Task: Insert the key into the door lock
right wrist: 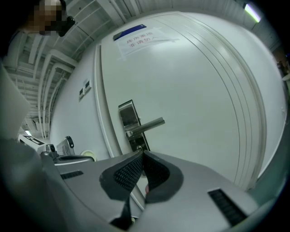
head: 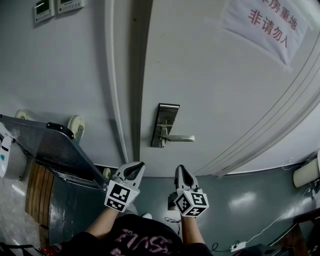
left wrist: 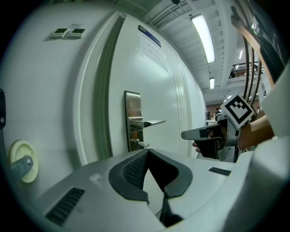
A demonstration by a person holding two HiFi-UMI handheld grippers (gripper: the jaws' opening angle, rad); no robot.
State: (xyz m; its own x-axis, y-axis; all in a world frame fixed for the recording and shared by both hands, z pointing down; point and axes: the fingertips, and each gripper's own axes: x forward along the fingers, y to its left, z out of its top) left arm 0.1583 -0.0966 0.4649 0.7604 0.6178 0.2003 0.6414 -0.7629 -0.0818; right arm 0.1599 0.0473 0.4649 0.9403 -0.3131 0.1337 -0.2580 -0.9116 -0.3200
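You hold both forearms up side by side at the lower centre of the head view, with your left forearm (head: 101, 226) angling in from the lower left and your right forearm (head: 187, 227) rising nearly straight. There are 2 tools. The left hand-held gripper (head: 135, 170) and the right hand-held gripper (head: 181, 172) sit near each other but apart, and both point up the frame toward the door (head: 215, 90) without touching it. In its own view, the left hand-held gripper has its jaws closed tip to tip with nothing between them. The right hand-held gripper's jaws are also closed at the tip. A small reddish spot shows low between its pads, too small to identify. The 1 door lock (head: 167, 114) is a tall metal plate at the centre of the head view, above and between the 2 tools. Its 1 lever handle (head: 181, 138) reaches to the right. In the left gripper view, 1 short metal stub (left wrist: 141, 144) juts from the plate just below the lever, and you cannot tell whether it is the key. Also in view are 1 paper notice (head: 267, 22) with red characters at the upper right, 2 wall panels (head: 44, 10) at the upper left, and 1 grey cart (head: 45, 145) at the left edge.
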